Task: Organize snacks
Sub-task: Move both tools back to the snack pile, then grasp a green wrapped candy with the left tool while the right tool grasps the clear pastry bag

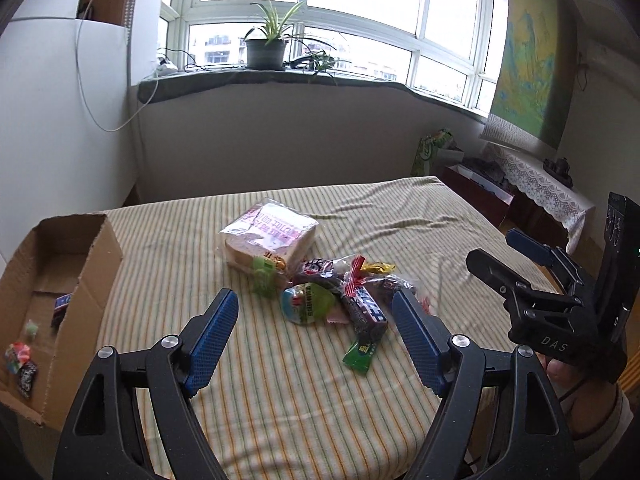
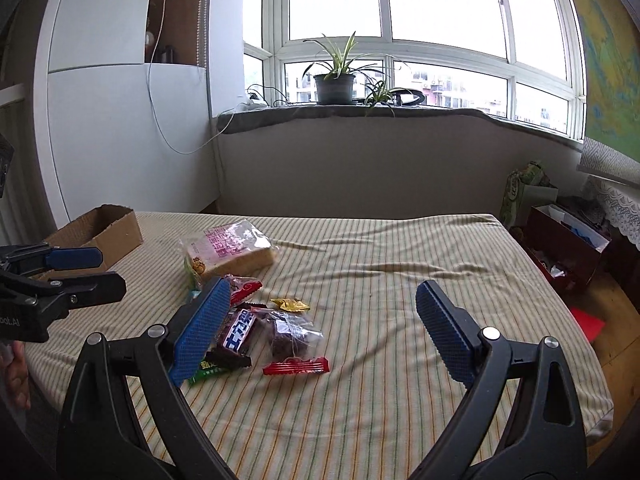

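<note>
A pile of wrapped snacks (image 1: 344, 296) lies mid-bed on the striped sheet: a bagged bread loaf (image 1: 268, 238), a green-and-blue round pack (image 1: 306, 304), a dark chocolate bar (image 1: 366, 308), a green bar (image 1: 360, 354). The pile also shows in the right wrist view (image 2: 256, 328) with the bread loaf (image 2: 228, 250) and a red bar (image 2: 296, 367). A cardboard box (image 1: 56, 280) at the left holds a few small snacks. My left gripper (image 1: 316, 312) is open and empty, hovering just before the pile. My right gripper (image 2: 320, 304) is open and empty, right of the pile; it shows in the left wrist view (image 1: 496, 252).
The bed (image 2: 400, 360) fills the middle; its right edge drops to the floor with a red box (image 2: 568, 248) and bags. A windowsill with a potted plant (image 2: 334, 80) runs behind. A white cabinet (image 2: 104, 120) stands at the left.
</note>
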`<state>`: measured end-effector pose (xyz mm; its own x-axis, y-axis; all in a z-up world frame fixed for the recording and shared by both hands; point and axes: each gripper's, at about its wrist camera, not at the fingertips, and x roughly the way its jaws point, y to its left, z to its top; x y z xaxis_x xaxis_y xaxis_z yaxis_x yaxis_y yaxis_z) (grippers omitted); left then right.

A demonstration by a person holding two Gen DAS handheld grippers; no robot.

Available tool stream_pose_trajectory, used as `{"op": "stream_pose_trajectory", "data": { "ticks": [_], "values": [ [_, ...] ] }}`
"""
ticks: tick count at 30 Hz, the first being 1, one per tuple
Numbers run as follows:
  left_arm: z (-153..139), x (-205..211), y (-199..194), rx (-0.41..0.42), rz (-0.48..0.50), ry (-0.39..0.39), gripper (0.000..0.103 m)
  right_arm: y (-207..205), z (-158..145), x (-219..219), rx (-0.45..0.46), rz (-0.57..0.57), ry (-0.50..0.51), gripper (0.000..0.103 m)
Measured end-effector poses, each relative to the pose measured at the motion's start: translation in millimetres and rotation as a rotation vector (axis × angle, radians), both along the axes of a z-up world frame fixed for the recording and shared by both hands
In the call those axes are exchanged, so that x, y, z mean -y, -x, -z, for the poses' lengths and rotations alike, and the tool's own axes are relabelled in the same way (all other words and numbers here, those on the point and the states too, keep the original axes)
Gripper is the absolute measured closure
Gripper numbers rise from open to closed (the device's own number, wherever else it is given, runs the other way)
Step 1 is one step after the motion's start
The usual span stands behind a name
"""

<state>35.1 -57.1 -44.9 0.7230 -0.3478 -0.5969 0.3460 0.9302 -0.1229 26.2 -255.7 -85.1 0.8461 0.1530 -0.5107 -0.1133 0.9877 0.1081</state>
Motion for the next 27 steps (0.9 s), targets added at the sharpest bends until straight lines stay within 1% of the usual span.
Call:
{"op": "stream_pose_trajectory", "data": {
  "ticks": [5,7,11,12,13,14,15,16,17,18,20,22,23,27],
  "values": [
    [23,20,-8,-0.032,0.057,-0.028,0.023,-23,21,3,-0.099,-0.039,-0.032,0.007],
    [38,32,-11,-0.046,0.090,-0.055,0.023,-30,29,1,-0.130,-0.079,-0.043,0.007],
    [68,51,-15,-0.070,0.153,-0.103,0.024,-42,50,-10,-0.194,-0.131,-0.025,0.007],
    [75,53,-16,-0.085,0.166,-0.109,0.024,-45,56,-12,-0.219,-0.143,-0.029,0.009],
    [82,56,-18,-0.102,0.175,-0.110,0.031,-48,62,-13,-0.245,-0.154,-0.038,0.018],
    [87,56,-18,-0.117,0.176,-0.110,0.043,-50,66,-13,-0.268,-0.168,-0.051,0.026],
    [87,56,-16,-0.080,0.167,-0.109,0.043,-51,68,-13,-0.278,-0.181,-0.063,0.041],
    [88,57,-14,-0.077,0.168,-0.111,0.045,-52,70,-13,-0.282,-0.193,-0.073,0.050],
    [87,56,-14,-0.072,0.170,-0.110,0.050,-53,71,-13,-0.291,-0.203,-0.078,0.055],
    [86,55,-14,-0.071,0.169,-0.106,0.054,-53,72,-13,-0.294,-0.206,-0.080,0.055],
    [86,51,-15,-0.072,0.166,-0.090,0.069,-50,71,-15,-0.287,-0.213,-0.075,0.057],
    [86,49,-16,-0.073,0.171,-0.078,0.079,-47,71,-17,-0.274,-0.215,-0.066,0.058],
    [86,48,-15,-0.073,0.176,-0.075,0.082,-46,71,-17,-0.267,-0.215,-0.065,0.058],
    [85,47,-13,-0.073,0.192,-0.075,0.083,-43,70,-16,-0.248,-0.210,-0.075,0.059]
  ]
}}
